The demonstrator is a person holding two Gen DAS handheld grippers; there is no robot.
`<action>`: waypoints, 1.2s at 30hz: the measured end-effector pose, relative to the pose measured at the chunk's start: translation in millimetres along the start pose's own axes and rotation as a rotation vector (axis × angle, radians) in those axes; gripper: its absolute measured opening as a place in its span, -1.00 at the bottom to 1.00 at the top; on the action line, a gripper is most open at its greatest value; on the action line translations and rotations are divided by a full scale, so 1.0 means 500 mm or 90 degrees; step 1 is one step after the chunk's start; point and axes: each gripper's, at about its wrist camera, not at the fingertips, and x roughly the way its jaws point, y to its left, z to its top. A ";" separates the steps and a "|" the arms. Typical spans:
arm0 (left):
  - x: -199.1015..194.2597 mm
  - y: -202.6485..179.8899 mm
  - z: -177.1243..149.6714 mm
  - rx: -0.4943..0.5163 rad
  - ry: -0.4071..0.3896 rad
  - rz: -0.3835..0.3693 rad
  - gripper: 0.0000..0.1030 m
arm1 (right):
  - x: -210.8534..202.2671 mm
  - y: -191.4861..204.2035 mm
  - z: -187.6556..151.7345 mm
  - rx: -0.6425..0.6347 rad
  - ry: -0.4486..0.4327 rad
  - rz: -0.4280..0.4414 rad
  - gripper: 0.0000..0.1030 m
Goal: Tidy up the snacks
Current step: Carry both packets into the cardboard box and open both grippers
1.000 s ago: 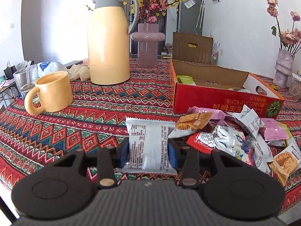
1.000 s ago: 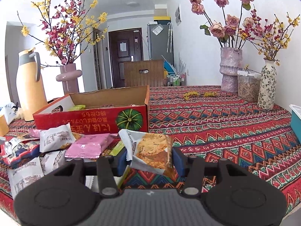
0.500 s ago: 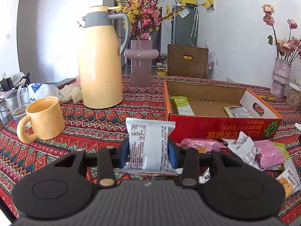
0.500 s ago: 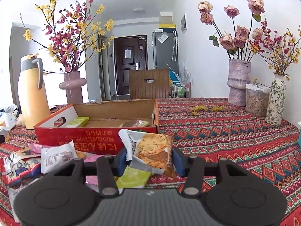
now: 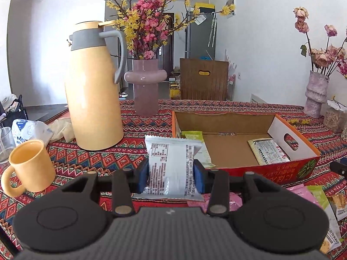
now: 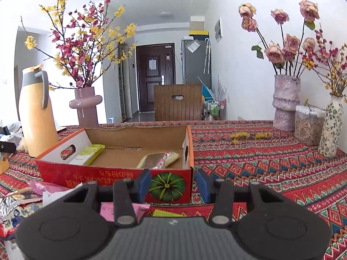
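Carrying goes on at the left: the left gripper [image 5: 171, 173] has its blue pads clamped on both side edges of a white packet [image 5: 171, 151], which stands upright at frame centre, printed back to the camera.

- Since a second ago the left view has risen and closed in. The cardboard box [image 5: 238, 171] was then at the right edge, seen side-on; now it fills the right half and its floor shows. The white packet overlaps the box's near left corner in the picture but is not yet over the opening.
- Box contents: a green packet [image 5: 193, 135] against the left wall and a silver packet [image 5: 267, 151] at the right end.
- Biggest change is on the right. Half a second ago the right gripper [image 6: 173, 186] held a biscuit packet; now nothing sits between its fingers. They stand apart, framing the green pumpkin print on the box's front wall, and have just been closing a little on empty air.
- The biscuit packet shows in neither view, so I cannot tell where it landed; in the right view the box holds only those same two.
- Loose snacks [image 6: 19, 203] lie in a heap at lower left, a pink packet [image 6: 121, 210] just under the fingers.

Judgement: one packet is about to go in, the right hand is free for another pick, and most of the sorting remains.
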 end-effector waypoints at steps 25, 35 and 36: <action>-0.015 0.009 -0.021 -0.011 0.016 -0.005 -0.17 | 0.001 -0.065 -0.105 0.012 0.151 -0.051 -0.18; 0.008 -0.008 0.008 0.009 0.015 -0.015 -0.17 | -0.006 -0.046 -0.045 -0.010 0.084 -0.032 -0.18; 0.011 -0.009 0.011 0.010 0.015 -0.016 -0.17 | -0.003 -0.042 -0.037 -0.013 0.077 -0.028 -0.18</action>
